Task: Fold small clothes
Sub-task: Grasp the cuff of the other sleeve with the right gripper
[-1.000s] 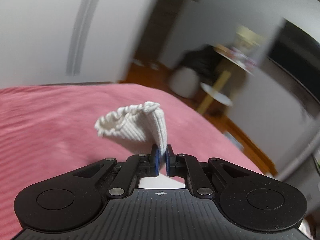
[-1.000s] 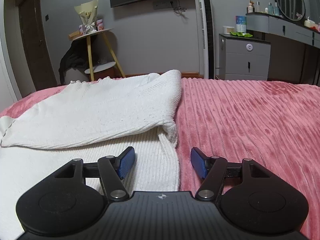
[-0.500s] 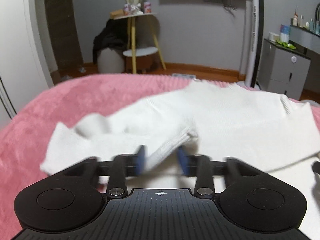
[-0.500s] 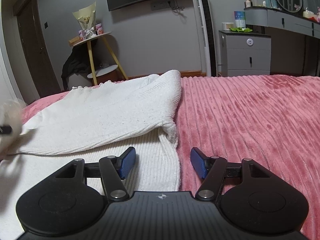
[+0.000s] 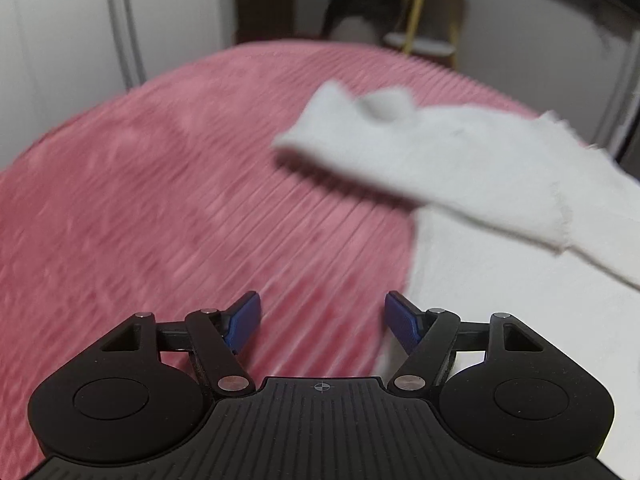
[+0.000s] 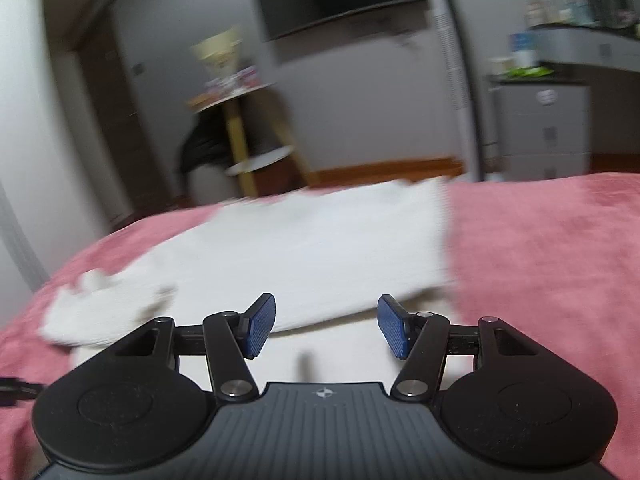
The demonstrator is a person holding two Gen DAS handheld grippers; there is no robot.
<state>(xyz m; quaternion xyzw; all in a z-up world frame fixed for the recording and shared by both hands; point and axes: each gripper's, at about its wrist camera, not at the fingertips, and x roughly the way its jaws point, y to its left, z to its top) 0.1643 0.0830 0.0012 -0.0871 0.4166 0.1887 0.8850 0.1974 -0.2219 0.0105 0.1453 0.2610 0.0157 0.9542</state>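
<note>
On the bed, through the left wrist view, the pink ribbed blanket (image 5: 160, 184) filled the left and centre, bare and open up to its far rounded edge. The white knit garment (image 5: 480, 184) lay on the right, its folded sleeve reaching leftward across the blanket and ending in a blurred cuff. The garment's near left edge ran down just beside the right finger of the left gripper (image 5: 322, 320). That gripper's jaws were opening, standing well apart over bare blanket with nothing between them.

From the right wrist view, the same garment (image 6: 304, 248) spread across the middle, its straight right edge meeting open pink blanket (image 6: 552, 248) that stretched to the right. The sleeve end lay blurred at the left, near the bed's edge. The right gripper (image 6: 326, 326) hovered above the white cloth, its jaws closing but apart, no fabric pinched between them. Beyond the bed stood a yellow-legged side table (image 6: 244, 136) and grey drawers (image 6: 544, 128).
</note>
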